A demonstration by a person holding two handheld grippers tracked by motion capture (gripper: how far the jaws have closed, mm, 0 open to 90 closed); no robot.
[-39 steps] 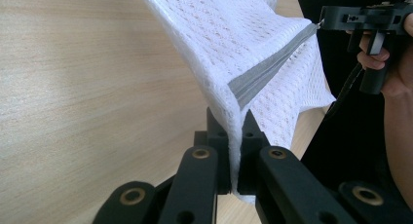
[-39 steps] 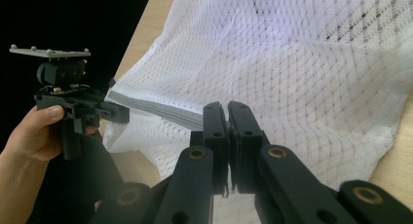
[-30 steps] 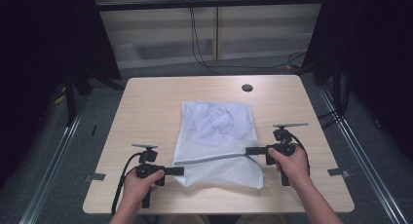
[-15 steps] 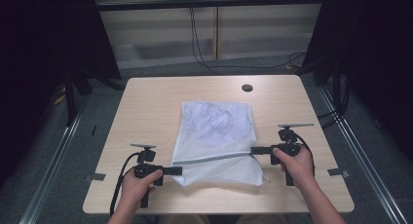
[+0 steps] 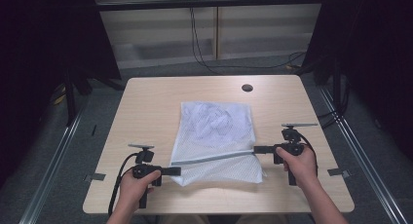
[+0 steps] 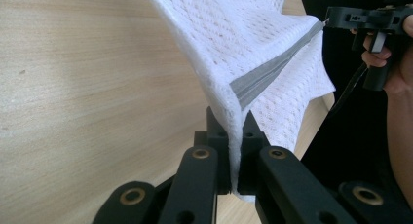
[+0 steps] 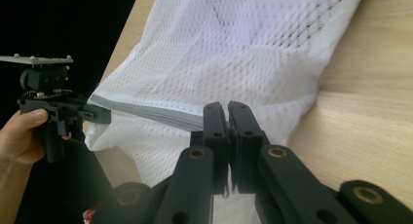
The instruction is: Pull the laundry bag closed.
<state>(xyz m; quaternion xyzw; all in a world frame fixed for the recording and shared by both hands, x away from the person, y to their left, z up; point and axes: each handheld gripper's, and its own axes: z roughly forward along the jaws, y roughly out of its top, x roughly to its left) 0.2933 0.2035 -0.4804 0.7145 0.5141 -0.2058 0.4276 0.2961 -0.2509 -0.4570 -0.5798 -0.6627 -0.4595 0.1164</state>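
You held a white mesh laundry bag (image 5: pixel 216 136) stretched between both tools near the lower centre of the high view, its far part lying flat on the pale wooden worktop (image 5: pixel 146 107). Your left tool (image 5: pixel 176 171), at lower left, was clamped tight on one end of the bag's grey zipper band (image 5: pixel 214 157); in the left gripper view the jaws pinched the mesh corner (image 6: pixel 234 136) where the band (image 6: pixel 263 75) met it. Your right tool (image 5: pixel 258 149), at centre right, gripped the band's other end, and in the right gripper view its jaws were pressed together on the fabric edge (image 7: pixel 195 121). The band ran taut and slightly slanted from lower left to centre right, lifted a little off the worktop. Through the mesh, crumpled white material (image 5: pixel 214 119) showed inside the bag, bunched toward its upper end; what it was could not be told. A dark round hole (image 5: pixel 247 87) sat in the worktop beyond the bag, well apart from it.
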